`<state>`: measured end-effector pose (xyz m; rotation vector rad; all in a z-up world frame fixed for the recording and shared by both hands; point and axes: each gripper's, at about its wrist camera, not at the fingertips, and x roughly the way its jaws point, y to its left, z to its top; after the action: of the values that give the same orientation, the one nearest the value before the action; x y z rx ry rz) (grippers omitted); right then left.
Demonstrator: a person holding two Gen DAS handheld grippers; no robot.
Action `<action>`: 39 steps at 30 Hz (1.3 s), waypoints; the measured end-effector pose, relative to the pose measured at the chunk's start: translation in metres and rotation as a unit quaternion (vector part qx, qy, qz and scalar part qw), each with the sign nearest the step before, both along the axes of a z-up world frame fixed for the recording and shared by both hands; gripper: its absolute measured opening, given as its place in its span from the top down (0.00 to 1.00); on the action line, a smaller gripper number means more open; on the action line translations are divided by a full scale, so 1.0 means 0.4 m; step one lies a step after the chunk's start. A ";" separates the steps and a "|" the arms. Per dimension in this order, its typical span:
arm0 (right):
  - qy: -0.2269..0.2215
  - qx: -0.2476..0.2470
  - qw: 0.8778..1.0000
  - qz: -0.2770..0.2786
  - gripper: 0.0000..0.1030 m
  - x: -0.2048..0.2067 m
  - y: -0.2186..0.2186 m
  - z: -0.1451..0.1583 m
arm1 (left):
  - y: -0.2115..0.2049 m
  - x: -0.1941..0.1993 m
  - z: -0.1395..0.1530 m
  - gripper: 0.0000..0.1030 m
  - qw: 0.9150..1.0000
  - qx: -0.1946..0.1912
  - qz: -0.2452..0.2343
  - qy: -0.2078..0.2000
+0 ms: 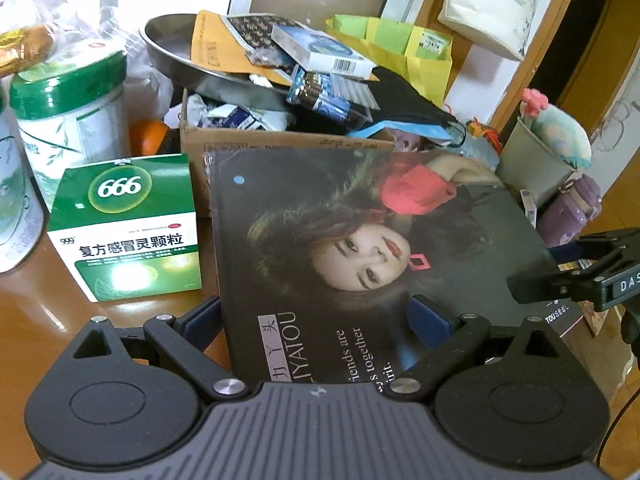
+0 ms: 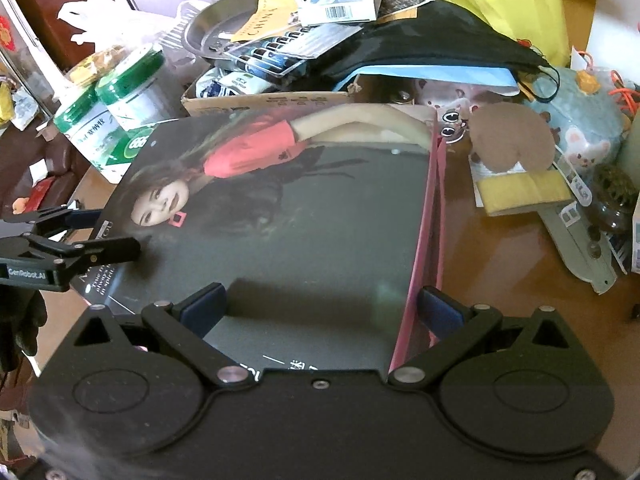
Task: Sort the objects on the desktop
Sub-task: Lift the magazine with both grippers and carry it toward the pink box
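A large flat dark box [image 1: 400, 240] printed with a portrait lies on the brown table, leaning against the clutter behind; in the right wrist view the box [image 2: 300, 220] shows a pink side along its right edge. My left gripper [image 1: 316, 316] is open, one finger off the box's left edge and the other over its face; the same left gripper [image 2: 88, 236] appears at the box's left corner. My right gripper [image 2: 324, 304] is open and straddles the pink edge; it shows as the right gripper [image 1: 560, 268] at the box's right corner.
A green-and-white medicine box [image 1: 128, 228] stands left of the dark box, with green-lidded jars [image 1: 68, 112] behind it. A cardboard carton [image 1: 280, 144] and a steel pan [image 1: 180, 48] heaped with packets sit behind. Plush toys [image 2: 576, 128] and a yellow pad [image 2: 520, 192] lie to the right.
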<state>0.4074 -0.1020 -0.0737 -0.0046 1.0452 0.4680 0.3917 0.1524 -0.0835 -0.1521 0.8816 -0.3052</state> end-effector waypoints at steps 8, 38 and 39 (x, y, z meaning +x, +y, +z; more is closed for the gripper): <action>0.000 -0.001 1.000 -0.011 0.00 0.020 -0.007 -0.003 | -0.008 0.034 -0.017 0.05 1.000 -0.004 0.005 0.016; -0.034 0.009 0.998 -0.045 0.01 0.080 -0.080 -0.010 | -0.045 0.005 -0.015 0.05 0.998 0.014 0.055 -0.015; -0.036 0.005 0.998 -0.047 0.01 0.082 -0.083 -0.013 | -0.052 -0.001 -0.010 0.05 0.997 0.032 0.056 -0.030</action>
<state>0.4404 -0.1351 -0.0791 0.0373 0.9676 0.3848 0.3911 0.1316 -0.0874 -0.1323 0.8191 -0.1756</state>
